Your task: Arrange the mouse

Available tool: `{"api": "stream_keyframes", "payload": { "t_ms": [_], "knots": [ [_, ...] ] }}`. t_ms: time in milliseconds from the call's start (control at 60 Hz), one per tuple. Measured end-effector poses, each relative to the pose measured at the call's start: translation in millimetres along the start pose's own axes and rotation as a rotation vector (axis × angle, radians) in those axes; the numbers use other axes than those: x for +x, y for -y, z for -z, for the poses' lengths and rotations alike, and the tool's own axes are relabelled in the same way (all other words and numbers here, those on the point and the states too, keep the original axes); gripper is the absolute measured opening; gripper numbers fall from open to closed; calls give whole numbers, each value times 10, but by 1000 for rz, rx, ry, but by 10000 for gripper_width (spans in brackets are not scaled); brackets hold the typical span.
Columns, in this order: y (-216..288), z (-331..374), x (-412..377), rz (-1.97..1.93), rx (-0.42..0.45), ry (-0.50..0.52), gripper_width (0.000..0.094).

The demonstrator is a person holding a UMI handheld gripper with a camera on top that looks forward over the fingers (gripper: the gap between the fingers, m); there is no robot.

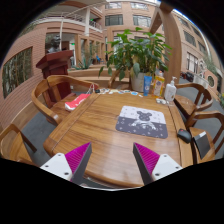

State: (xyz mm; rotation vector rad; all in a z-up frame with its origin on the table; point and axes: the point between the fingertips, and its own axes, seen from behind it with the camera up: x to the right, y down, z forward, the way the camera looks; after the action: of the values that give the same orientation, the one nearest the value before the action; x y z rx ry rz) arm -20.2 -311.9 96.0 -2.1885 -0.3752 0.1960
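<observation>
A grey mouse mat (141, 123) with a dark picture on it lies on the wooden table (100, 130), beyond my fingers and a little right. A small dark thing (143, 116) lies on the mat; it may be the mouse, but I cannot tell. My gripper (112, 165) is open and empty above the table's near edge. Its two fingers with magenta pads (72, 160) stand wide apart, with only bare table between them.
A potted green plant (138, 55) and several bottles (160, 85) stand at the table's far side. A red and white thing (77, 101) lies at the far left. Wooden chairs (45, 95) stand round the table. A black object (186, 135) lies at the right edge.
</observation>
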Motion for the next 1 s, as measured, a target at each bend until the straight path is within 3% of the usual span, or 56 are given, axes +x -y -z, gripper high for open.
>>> {"api": "stream_keyframes", "payload": {
  "t_ms": [183,417,550,1000],
  "knots": [
    [-483,-128,1054,-69,-51,-103,854],
    [-657,-125,2571,-106,-17,-322,851],
    [-627,-229,3228,-157,14,-398,849],
    [-361,-1057,3958,-158,24,-403,842]
  ]
}}
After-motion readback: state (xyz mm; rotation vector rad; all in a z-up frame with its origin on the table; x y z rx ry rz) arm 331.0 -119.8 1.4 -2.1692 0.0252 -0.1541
